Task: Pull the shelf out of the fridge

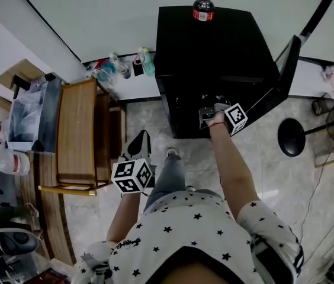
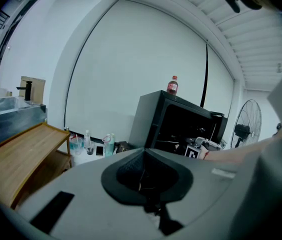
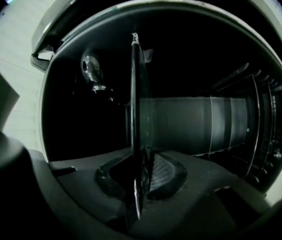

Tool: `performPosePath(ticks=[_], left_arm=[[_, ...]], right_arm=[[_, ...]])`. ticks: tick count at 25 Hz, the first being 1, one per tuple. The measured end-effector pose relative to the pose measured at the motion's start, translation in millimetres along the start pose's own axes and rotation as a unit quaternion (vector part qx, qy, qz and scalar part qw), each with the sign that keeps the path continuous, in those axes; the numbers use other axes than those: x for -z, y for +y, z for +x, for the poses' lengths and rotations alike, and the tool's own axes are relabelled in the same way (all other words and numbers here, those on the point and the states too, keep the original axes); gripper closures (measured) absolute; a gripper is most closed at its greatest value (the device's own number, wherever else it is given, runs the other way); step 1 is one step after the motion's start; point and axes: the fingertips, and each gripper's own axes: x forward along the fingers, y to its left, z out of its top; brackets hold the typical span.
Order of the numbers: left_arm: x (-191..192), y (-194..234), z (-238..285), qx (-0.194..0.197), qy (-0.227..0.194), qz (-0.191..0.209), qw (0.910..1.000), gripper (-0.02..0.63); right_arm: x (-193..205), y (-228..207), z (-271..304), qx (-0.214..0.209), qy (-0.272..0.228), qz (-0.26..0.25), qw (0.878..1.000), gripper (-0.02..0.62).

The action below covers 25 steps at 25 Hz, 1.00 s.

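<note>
In the head view the fridge (image 1: pixel 214 52) opening is black and the shelf cannot be made out there. The right gripper (image 1: pixel 215 113) reaches into that opening, and its jaws are lost in the dark. The right gripper view shows them. The shelf (image 3: pixel 136 84), a thin clear pane seen edge-on, sits between the jaws, which are clamped on its front edge. The rest of the pane runs back into the fridge. The inside is dim. A round shiny fitting (image 3: pixel 91 68) on one wall is too dark to identify, and ribbed ledges line the other wall. The door (image 1: pixel 288 70) stands open at the right.

The left gripper (image 1: pixel 140 142) hangs in front of the person, well apart from the fridge. In its own view the jaws are pressed together with nothing between them.

A bottle (image 1: pixel 203 6) with a red cap and red label stands upright on top of the fridge; its print is too small to read. A wooden rack (image 1: pixel 77 135) stands to the left. Small bottles and cups (image 1: pixel 119 68) line the wall between rack and fridge, and what they hold is unclear.
</note>
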Motion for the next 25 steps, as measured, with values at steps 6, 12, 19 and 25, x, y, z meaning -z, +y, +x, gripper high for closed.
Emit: performPosePath(ticks=[6, 12, 19, 25], left_arm=[[4, -1, -12, -0.005, -0.004, -0.005, 1.0, 0.594], [10, -7, -23, -0.003, -0.004, -0.005, 1.0, 0.594], [16, -16, -35, -0.001, -0.006, -0.006, 1.0, 0.594], [20, -25, -47, 0.002, -0.007, -0.005, 1.0, 0.594]], right_arm=[[-3, -4, -16, -0.003, 0.0, -0.01, 1.0, 0.584], [3, 1, -34, -0.004, 0.004, -0.001, 1.0, 0.584], [8, 4, -55, -0.004, 0.008, 0.006, 1.0, 0.584], [11, 10, -72, -0.006, 0.012, 0.006, 1.0, 0.584]])
